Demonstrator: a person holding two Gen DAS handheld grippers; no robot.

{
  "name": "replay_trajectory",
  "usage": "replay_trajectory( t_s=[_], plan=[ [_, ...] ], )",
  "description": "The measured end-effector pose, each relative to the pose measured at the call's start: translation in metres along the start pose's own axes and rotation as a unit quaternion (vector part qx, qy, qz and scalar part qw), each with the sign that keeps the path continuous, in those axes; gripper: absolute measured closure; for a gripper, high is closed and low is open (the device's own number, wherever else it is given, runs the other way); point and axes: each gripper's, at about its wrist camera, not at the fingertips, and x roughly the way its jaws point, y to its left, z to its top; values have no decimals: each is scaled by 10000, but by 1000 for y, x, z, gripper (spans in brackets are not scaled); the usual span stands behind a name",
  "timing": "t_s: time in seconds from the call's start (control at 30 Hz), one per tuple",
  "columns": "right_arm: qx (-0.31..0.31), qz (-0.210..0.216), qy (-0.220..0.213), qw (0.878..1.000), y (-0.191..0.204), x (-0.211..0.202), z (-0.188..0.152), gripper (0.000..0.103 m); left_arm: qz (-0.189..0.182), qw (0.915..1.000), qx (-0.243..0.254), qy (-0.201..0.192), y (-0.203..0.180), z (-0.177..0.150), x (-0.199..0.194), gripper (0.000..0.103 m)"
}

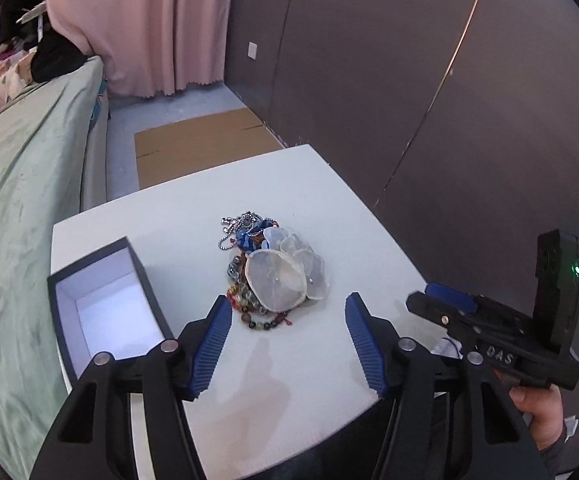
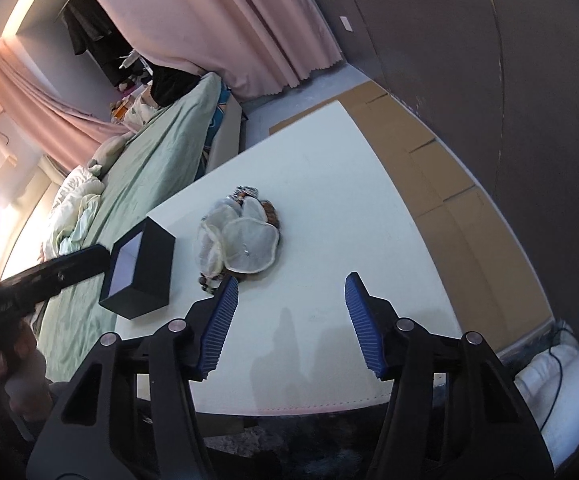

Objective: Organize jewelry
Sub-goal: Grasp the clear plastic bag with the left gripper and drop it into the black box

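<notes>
**Two empty grippers closing in on one tangled heap**

Both grippers hang over the white desk [image 1: 329, 208] with nothing held. The left gripper [image 1: 287, 306] has its blue fingers [image 1: 211, 344] roughly half spread, and only bare desk shows between them; the right gripper [image 2: 289, 290] looks much the same.

The jewelry pile [image 1: 267, 268] lies near the middle of the left wrist frame, just above the fingertips: pale mesh pouches [image 1: 277, 278] on top, bead bracelets [image 1: 257, 318] underneath, a silver ball chain [image 1: 235, 228] at the far end. The open dark box [image 1: 105, 308], white inside and empty, sits at the left of that frame, close to the pile.

Sorting has probably not begun. A good first pick would be one piece with a free edge, likely the top pouch or the chain, pinched at its rim and lifted slowly so snagged strands drop away. The other gripper could pin the heap down.
</notes>
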Motion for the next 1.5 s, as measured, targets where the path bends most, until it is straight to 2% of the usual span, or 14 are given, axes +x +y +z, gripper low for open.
replay_trajectory(
  t_s=[0.17,0.27,0.33,0.43,0.53,0.57,0.6,0.67,1.1,1.5],
  plan=[
    [60,-152,83,9998,-7,13,-3,46,43,9984,465,311,-16,12,33,46],
    [144,-294,75,9994,-12,16,-2,46,74,9972,580,456,-24,14,55,46],
    [249,-387,72,9989,-16,18,-1,46,338,9954,798,410,-31,13,69,46],
    [328,-482,-37,9983,-20,16,1,46,414,9939,893,498,-33,11,85,48],
    [347,-525,-9,9980,-20,19,0,46,507,9916,1026,607,-33,9,100,64],
    [341,-537,6,9980,-19,20,1,46,612,9902,1093,624,-34,9,104,79],
    [326,-543,8,9980,-18,21,1,46,716,9886,1182,592,-35,9,105,90],
    [300,-483,-19,9984,-16,22,1,46,779,9879,1229,533,-35,10,104,102],
    [175,-56,-125,9998,8,39,5,46,280,9980,557,-69,-4,20,44,103],
    [-79,24,111,9999,33,64,6,46,138,9974,108,-700,19,28,-14,103]
  ],
)
